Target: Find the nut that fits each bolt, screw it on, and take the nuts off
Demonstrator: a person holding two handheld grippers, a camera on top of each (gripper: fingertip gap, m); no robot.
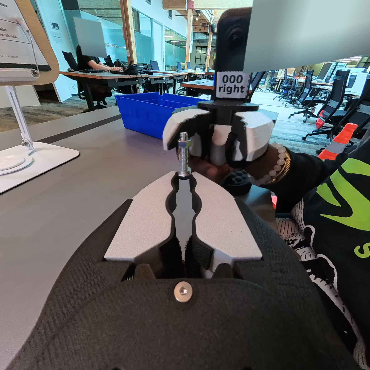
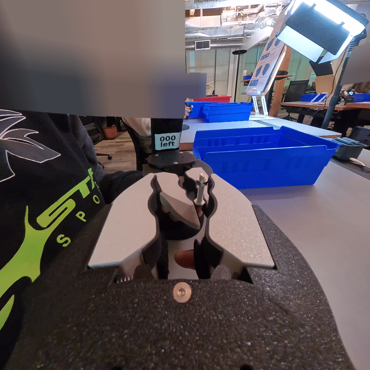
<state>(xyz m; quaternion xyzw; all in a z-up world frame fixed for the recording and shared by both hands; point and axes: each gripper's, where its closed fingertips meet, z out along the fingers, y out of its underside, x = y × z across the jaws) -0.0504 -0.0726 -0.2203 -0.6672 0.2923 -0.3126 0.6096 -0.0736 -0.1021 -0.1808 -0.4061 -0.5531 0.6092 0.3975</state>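
Note:
A silver bolt stands upright, head down, in my left gripper, which is shut on the bolt's head. A silver nut sits on the thread near the bolt's top. My right gripper faces the left one with its jaws wide apart, and one fingertip is right beside the nut. In the right wrist view the bolt and nut stand between the open fingers of my right gripper, close to the right finger. The left gripper holds the bolt from below.
A blue plastic bin stands on the grey table behind the grippers and shows at the right in the right wrist view. A white stand's base is at the left. A black round object lies under the right hand. The grippers' ends are close to 5 cm from one another.

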